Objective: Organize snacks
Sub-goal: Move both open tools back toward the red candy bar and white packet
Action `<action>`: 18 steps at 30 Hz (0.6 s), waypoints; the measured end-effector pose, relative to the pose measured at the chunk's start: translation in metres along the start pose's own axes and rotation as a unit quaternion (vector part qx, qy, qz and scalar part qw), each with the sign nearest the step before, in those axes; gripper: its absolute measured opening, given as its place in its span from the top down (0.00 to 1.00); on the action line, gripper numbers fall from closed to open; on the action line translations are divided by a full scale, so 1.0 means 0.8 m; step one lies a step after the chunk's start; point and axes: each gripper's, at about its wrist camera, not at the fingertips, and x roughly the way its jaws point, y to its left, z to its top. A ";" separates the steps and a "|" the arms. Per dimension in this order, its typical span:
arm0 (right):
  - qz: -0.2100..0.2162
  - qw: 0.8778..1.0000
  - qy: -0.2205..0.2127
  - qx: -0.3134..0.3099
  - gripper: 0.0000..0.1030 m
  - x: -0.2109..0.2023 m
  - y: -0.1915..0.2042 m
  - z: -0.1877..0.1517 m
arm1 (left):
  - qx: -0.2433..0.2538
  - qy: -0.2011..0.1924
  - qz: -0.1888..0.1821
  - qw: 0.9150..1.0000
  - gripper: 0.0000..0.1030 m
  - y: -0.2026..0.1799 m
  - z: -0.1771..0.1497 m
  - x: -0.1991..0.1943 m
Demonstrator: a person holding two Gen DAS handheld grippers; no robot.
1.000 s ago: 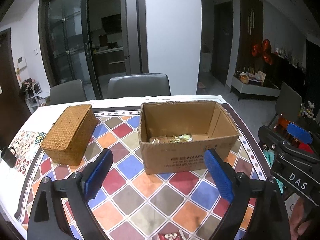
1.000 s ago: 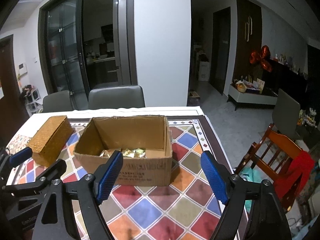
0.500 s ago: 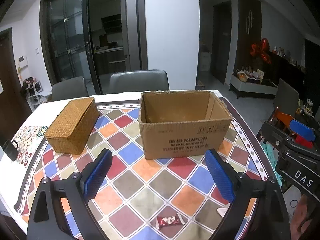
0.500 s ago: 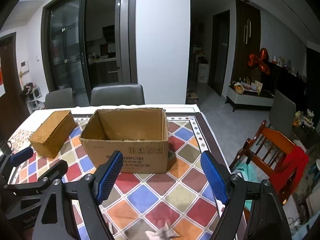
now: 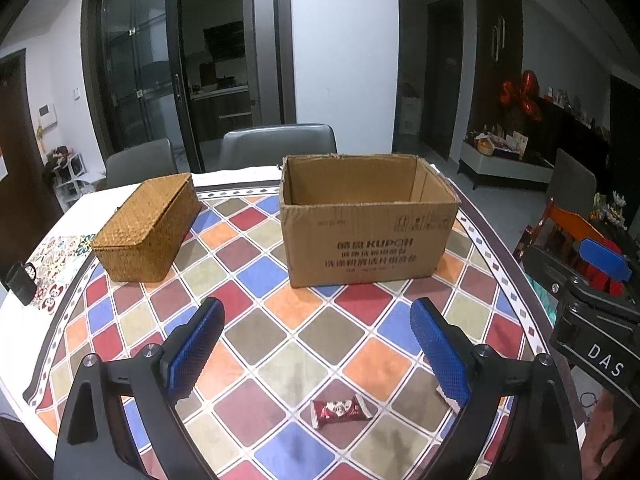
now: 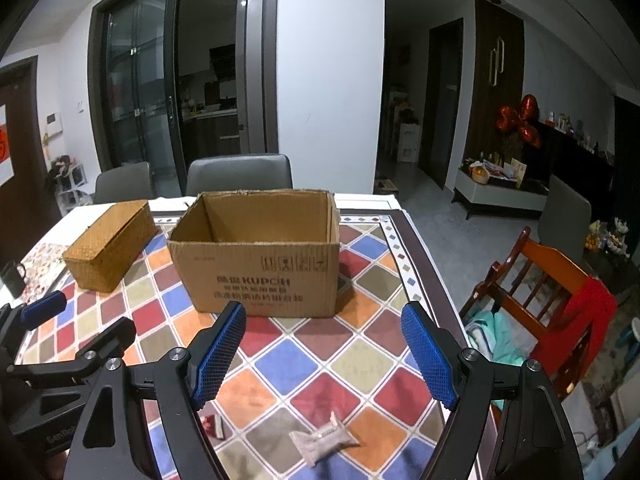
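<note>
Crinkly foil on the red snack (image 5: pixel 340 409) and grey snack (image 6: pixel 323 441), near of the cardboard box (image 5: pixel 366 224), looks light and slippery: left gripper (image 5: pixel 318 354) and right gripper (image 6: pixel 323 356), both spread empty, should pinch mid-pack.

Your table (image 5: pixel 276 344), checkered cloth: cardboard box (image 5: pixel 368 248), wicker box (image 5: pixel 148 232), red snack (image 5: pixel 340 410), grey snack (image 6: pixel 322 442), black mug (image 5: pixel 20 282).
</note>
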 end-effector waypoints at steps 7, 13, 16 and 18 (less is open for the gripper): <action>0.001 1.000 0.011 -0.005 0.22 0.004 -0.001 -0.024 | -0.002 0.009 -0.003 1.000 0.08 -0.001 -0.021 0.005; 0.005 1.000 0.021 -0.009 0.22 0.010 0.000 -0.044 | 0.002 0.022 -0.002 1.000 0.08 -0.006 -0.043 0.017; 0.005 1.000 0.028 -0.010 0.22 0.015 -0.001 -0.054 | 0.001 0.029 -0.005 1.000 0.08 -0.007 -0.055 0.024; 0.007 0.999 0.033 -0.012 0.22 0.019 0.000 -0.062 | 0.004 0.032 -0.002 0.999 0.08 -0.009 -0.061 0.028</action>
